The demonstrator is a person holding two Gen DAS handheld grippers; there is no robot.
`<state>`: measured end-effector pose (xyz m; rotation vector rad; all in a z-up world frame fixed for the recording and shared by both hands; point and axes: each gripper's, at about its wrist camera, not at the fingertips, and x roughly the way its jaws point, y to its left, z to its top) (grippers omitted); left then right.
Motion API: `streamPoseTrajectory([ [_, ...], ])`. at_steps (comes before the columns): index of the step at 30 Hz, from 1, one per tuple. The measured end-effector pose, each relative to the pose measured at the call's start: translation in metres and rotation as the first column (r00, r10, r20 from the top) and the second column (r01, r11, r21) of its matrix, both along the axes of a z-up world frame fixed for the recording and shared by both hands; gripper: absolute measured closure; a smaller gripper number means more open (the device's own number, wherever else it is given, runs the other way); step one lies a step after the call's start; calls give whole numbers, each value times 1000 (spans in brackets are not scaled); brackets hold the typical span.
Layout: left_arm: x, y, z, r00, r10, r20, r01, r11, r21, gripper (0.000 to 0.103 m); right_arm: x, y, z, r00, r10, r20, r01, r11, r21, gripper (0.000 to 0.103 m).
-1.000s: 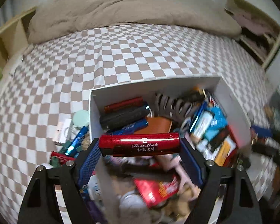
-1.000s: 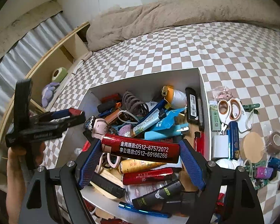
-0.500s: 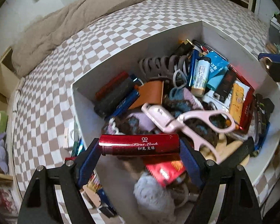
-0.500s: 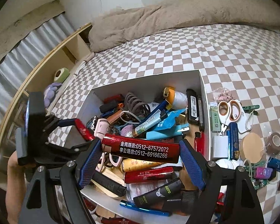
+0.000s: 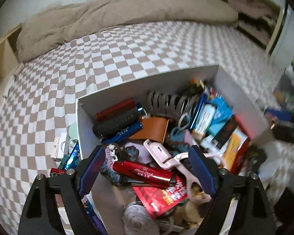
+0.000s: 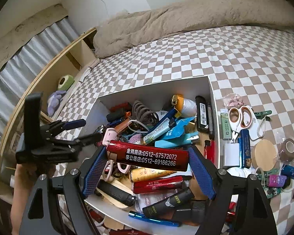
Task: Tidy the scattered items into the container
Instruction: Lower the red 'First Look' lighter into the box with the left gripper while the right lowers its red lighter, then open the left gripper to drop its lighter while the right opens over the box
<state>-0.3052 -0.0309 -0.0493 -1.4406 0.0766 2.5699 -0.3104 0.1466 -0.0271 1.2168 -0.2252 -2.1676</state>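
In the left wrist view, a glossy red lighter [image 5: 143, 174] lies tilted on the heap inside the white box [image 5: 147, 76]. It sits between the blue pads of my left gripper [image 5: 147, 170], whose jaws are opening and no longer touch it. In the right wrist view, my right gripper [image 6: 147, 158] is shut on a second red lighter [image 6: 147, 156] printed with white phone numbers, held crosswise above the box [image 6: 152, 92]. The left gripper [image 6: 86, 130] shows there too, over the box's left side with a hand behind it.
On the checkered bed right of the box lie scissors [image 6: 239, 117], a white charger [image 6: 231, 154], a blue lighter [image 6: 245, 146], a wooden disc [image 6: 264, 154] and a tape roll [image 6: 289, 148]. Left of the box are a blue item [image 5: 72, 154] and a white plug [image 5: 57, 145].
The left gripper swung over the box and let go of its red lighter, which dropped onto the heap. The right gripper and its lighter have stayed put.
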Motion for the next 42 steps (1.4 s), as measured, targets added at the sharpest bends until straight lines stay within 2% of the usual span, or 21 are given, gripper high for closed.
streamPoseTrajectory([
  [5,5,-5,-1,999,14,37,-17,995,98,16,1,-1,4,1000,-5,12,5,1000,-30,20],
  [10,3,-1,-16,987,-25,159,-11,975,223,16,1,1,11,1000,-13,21,15,998,-58,20],
  [12,2,4,-25,976,-30,216,-19,975,220,16,2,2,14,1000,-16,12,17,999,-45,20],
  [14,1,6,-31,973,-24,230,-26,977,212,16,2,3,16,1000,-9,8,9,1000,-28,20],
  [18,-3,6,-35,976,17,217,-72,966,250,8,6,0,21,996,56,-63,-50,994,94,20],
  [20,-6,4,-33,979,38,198,-93,957,274,8,9,-2,23,988,112,-108,-91,979,184,20],
  [22,-9,3,-29,983,46,177,-102,941,321,8,10,-5,20,979,160,-123,-123,955,269,20],
  [25,-14,5,-30,983,27,180,-105,893,439,7,11,-11,16,962,234,-141,-165,909,382,20],
  [28,-20,7,-32,982,43,183,-122,886,447,7,11,-17,11,945,295,-143,-199,862,465,20],
  [31,-21,1,-33,980,48,195,-135,874,467,7,13,-26,8,917,372,-144,-228,784,577,20],
  [34,-19,-7,-27,982,55,180,-134,876,464,7,19,-37,2,870,473,-140,-250,667,702,20],
  [35,-17,-10,-24,983,58,174,-134,875,465,7,21,-41,0,849,511,-132,-252,613,748,20],
  [38,-16,-17,-21,984,53,171,-132,860,492,7,23,-48,-6,797,594,-108,-250,488,836,20],
  [40,-15,-18,-17,985,54,167,-130,866,483,7,28,-54,-11,748,660,-72,-253,383,888,20],
  [41,-15,-18,-16,985,52,164,-125,869,478,7,31,-57,-15,716,697,-37,-257,313,915,20],
  [42,-14,-17,-15,985,47,164,-121,870,478,7,33,-60,-20,698,716,-12,-260,269,927,20],
])
